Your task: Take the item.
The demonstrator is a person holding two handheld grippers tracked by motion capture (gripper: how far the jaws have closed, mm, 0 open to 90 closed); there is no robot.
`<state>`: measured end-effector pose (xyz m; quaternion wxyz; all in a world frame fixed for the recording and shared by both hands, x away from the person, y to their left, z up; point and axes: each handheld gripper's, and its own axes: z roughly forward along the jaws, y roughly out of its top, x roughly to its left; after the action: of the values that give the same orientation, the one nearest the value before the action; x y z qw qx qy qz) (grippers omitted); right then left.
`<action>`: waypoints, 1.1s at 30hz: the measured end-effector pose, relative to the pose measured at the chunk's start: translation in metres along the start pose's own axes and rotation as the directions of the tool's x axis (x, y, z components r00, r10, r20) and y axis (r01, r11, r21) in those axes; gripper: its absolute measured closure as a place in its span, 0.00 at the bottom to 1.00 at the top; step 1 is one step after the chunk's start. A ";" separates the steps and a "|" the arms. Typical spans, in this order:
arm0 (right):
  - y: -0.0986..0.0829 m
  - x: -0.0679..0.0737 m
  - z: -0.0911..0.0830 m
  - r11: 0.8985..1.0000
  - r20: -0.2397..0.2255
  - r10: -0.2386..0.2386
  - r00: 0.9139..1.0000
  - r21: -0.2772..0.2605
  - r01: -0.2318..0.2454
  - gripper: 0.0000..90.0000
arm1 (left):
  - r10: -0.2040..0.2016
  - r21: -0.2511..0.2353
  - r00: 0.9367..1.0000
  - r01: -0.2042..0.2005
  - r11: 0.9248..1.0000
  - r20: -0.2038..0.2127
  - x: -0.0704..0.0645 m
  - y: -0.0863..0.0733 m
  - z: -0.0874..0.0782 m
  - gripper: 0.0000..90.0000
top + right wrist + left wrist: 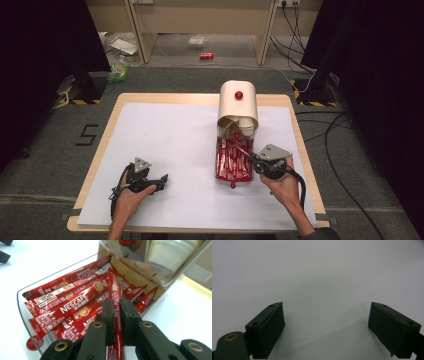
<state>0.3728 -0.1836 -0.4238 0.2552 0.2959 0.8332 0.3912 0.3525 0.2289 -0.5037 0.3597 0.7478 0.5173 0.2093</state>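
One red coffee stick (117, 315) was found pinched between the closed jaws of the right gripper (256, 161), its far end resting among the other sticks in the clear tray (21, 306) near the right edge of the worktop (102, 145); the step was judged to be drawing a single stick out, the next move calling for a lift clear of the tray wall. The left gripper (327, 327) was held wide open and empty near the front left corner. "NESCAFÉ" was read on several sticks (75, 303); smaller print was not legible.
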 end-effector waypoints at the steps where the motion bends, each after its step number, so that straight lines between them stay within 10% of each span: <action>1: 0.000 0.000 -0.002 1.000 0.001 -0.002 1.000 -0.003 0.002 0.92 | 0.000 -0.001 1.000 0.000 1.000 -0.002 0.000 0.000 0.000 0.15; 33: -0.015 -0.007 -0.038 0.997 -0.018 0.037 0.999 -0.061 -0.038 0.92 | -0.006 -0.004 1.000 0.006 1.000 -0.001 0.000 0.000 0.000 0.15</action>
<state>0.3483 -0.2153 -0.4131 0.2497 0.3004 0.8172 0.4237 0.3524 0.2292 -0.5037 0.3613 0.7456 0.5193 0.2097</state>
